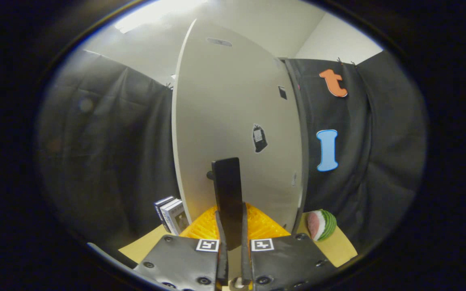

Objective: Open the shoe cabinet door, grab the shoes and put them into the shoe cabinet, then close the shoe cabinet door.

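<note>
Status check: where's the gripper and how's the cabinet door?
Gripper shut on door handle. Cabinet door upright just ahead, edge-on at its left. Boxes left of door, watermelon slice right; neither between fingers.

A staged recording booth: black cloth wall [107, 153] drapes behind a pale shoe cabinet door [233, 121] on a tan table [338, 246], with boxes [171, 214] and a toy watermelon slice [321, 224].
</note>
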`<state>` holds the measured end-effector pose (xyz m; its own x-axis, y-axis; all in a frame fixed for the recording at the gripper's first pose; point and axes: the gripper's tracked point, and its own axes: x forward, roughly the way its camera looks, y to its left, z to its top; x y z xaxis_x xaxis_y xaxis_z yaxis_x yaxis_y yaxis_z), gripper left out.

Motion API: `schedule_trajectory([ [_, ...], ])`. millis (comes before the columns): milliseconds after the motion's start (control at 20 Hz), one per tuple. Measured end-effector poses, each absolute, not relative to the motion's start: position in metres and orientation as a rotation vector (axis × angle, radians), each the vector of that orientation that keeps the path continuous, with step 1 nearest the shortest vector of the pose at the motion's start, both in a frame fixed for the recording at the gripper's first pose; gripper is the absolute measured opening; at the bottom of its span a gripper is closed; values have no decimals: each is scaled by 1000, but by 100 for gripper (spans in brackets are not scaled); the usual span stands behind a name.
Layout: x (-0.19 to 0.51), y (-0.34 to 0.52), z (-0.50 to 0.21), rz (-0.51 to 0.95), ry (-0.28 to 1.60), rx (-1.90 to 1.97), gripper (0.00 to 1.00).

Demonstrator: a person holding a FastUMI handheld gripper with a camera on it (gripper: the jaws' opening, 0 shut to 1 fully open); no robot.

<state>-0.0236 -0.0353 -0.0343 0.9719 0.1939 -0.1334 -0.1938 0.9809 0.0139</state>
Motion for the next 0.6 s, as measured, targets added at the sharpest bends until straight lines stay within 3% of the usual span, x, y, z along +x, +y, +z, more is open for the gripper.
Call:
schedule_trajectory([
  [600, -42, -117, -22, 133, 124, -20, 13],
])
